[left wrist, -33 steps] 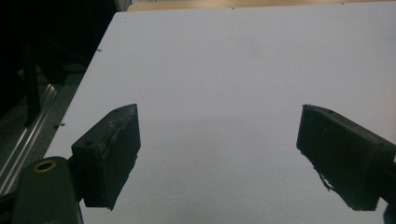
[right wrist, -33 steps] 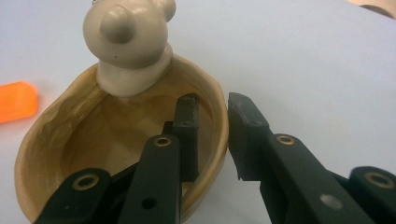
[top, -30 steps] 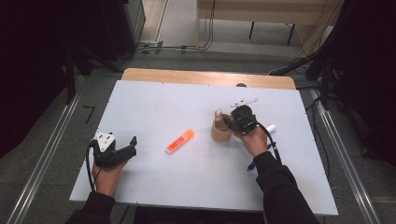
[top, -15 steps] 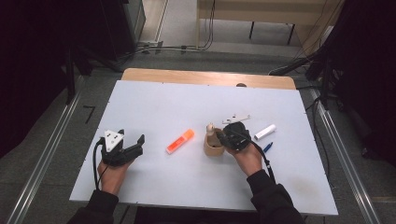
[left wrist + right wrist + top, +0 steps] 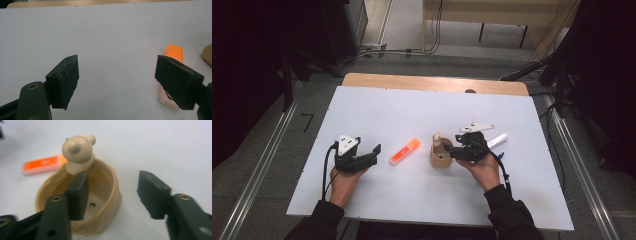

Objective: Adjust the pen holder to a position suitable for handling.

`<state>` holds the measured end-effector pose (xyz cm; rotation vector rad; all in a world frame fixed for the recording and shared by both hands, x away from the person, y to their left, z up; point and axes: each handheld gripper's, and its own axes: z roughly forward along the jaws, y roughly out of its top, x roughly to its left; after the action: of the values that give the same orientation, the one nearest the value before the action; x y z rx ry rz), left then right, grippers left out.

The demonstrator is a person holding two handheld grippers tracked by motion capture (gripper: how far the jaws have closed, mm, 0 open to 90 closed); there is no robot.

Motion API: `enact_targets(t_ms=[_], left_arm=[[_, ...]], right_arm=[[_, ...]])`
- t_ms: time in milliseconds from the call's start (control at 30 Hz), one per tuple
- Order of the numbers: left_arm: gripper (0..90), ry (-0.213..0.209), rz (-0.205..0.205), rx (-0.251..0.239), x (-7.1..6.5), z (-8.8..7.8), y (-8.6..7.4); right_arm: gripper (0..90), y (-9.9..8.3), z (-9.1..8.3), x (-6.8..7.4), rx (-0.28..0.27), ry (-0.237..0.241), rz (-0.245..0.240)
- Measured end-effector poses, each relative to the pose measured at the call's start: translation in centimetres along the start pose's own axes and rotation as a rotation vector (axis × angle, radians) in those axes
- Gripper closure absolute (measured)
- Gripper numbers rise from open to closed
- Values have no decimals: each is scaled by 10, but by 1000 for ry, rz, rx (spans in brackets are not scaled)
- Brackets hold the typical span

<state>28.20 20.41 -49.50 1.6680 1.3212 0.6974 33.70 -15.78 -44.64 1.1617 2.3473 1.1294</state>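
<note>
A wooden cup (image 5: 441, 160) with a bear-head knob (image 5: 437, 136) on its rim stands right of the table's centre. My right gripper (image 5: 453, 152) is open at it. In the right gripper view one jaw is inside the cup (image 5: 62, 177) and the other stands clear outside the wall. These jaws have just been opening, with the cup's wall between them. An orange marker (image 5: 405, 151) lies to the cup's left. My left gripper (image 5: 376, 153) is open just left of the marker (image 5: 175, 52). Its jaws have just opened a little, with nothing between them.
A white pen (image 5: 497, 140) and a blue pen (image 5: 501, 156) lie behind my right hand. The white table (image 5: 412, 110) has a wooden strip along its far edge. Cables and furniture legs stand on the floor beyond.
My right hand brought the cup nearer and to the left, then its jaws opened off the wall. My left hand moved right, toward the orange marker.
</note>
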Motion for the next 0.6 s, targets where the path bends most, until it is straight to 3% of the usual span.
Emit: enact_targets(t_ms=[100, 167, 300, 433, 600], left_arm=[[176, 12, -12, 14, -1, 1, 0], [153, 17, -19, 16, -1, 1, 1], [137, 29, -51, -1, -2, -3, -1], [136, 36, -36, -8, -4, -6, -4], [136, 37, -6, -18, -8, -8, -6]], right_arm=[[275, -5, -12, -5, -46, -6, -27], [259, -7, -16, -7, -60, -10, -21], [236, -21, -34, -23, -126, -25, 31], [232, -42, -47, -32, -187, -66, 49], [220, -54, -64, -43, -214, -110, 65]])
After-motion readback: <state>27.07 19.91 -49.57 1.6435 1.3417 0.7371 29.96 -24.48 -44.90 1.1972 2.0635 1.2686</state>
